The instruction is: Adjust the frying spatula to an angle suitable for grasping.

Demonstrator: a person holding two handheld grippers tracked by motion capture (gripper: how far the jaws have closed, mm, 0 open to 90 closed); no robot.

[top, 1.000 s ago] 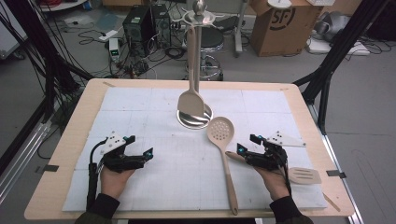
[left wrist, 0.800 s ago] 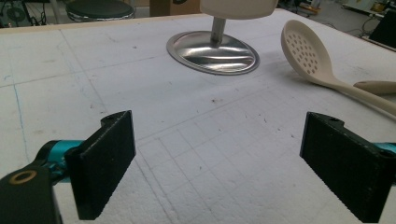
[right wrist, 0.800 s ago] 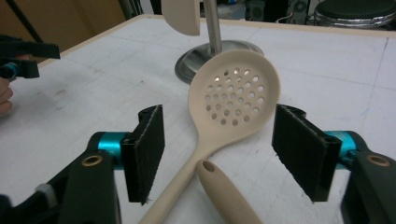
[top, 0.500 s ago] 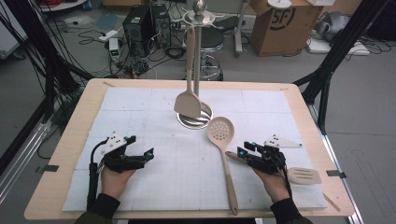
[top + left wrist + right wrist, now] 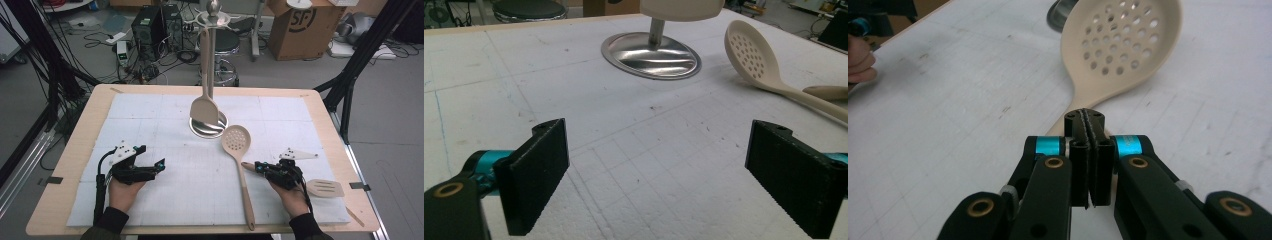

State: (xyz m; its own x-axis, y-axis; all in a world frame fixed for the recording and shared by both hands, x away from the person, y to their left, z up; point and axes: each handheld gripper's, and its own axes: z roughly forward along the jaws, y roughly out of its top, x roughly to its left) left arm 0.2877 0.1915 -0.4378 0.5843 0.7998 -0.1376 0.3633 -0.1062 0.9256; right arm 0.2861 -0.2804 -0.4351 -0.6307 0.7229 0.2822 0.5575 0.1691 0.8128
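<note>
The right gripper (image 5: 1090, 125) is hovering with its jaws just closed flat together on nothing, right above the slotted spoon (image 5: 239, 161), which is lying on the white mat (image 5: 165, 200) beside the rack base (image 5: 208, 125). The left gripper (image 5: 150, 170) is resting on the mat, jaws wide apart and empty. Pushing down with the jaws clenched risks shoving the handle sideways rather than gripping it.

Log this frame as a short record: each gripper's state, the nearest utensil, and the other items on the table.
left gripper: open, nothing between jaws
right gripper: jaws have just closed, shut, nothing between them
skimmer spoon: lying flat, handle beside the right gripper's tips
spatula: hanging on the rack
rack: round steel base
slotted turner: beside the right hand
</note>
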